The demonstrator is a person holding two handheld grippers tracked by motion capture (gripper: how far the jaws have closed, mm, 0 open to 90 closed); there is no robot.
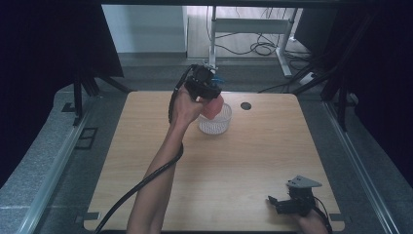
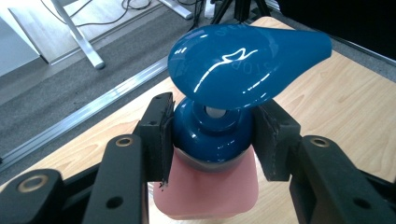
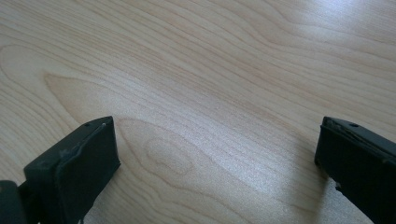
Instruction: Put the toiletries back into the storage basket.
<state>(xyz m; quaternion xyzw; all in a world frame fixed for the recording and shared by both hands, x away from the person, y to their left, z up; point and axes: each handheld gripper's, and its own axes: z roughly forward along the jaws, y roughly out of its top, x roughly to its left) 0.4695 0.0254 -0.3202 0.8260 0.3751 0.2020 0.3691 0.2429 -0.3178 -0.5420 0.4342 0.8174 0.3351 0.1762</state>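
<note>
The right gripper [image 1: 278, 202] is seen nearest the camera in the high view, parked at the table's [image 1: 253, 161] near right corner with its jaws spread wide and nothing between them; in the right gripper view, bare wood grain is framed by the two black pads. Farther back, a pink bottle [image 1: 213, 107] with a blue pump [image 2: 243, 60] is held aloft by the left gripper [image 1: 207, 92], just above a clear bowl [image 1: 215, 122] near the table's far centre. In the left gripper view, the pads are clamped on the bottle's blue collar [image 2: 210, 135], one on each side. The bottle's long axis is seen running away from that camera, base farthest, while the pump's spout is pointed to that view's right. Raised lettering on the pump is too faint to be read. The bottle's lower end is cut off by the frame's bottom edge, and in the high view most of the bottle is hidden behind the hand [image 1: 185, 108] and gripper. Whether the base touches the bowl cannot be told. The table is of pale wood, with a dark round hole [image 1: 246, 106] near its far edge. Grey floor, metal rails, desk legs and loose cables are visible beyond, flanked by dark curtains.
</note>
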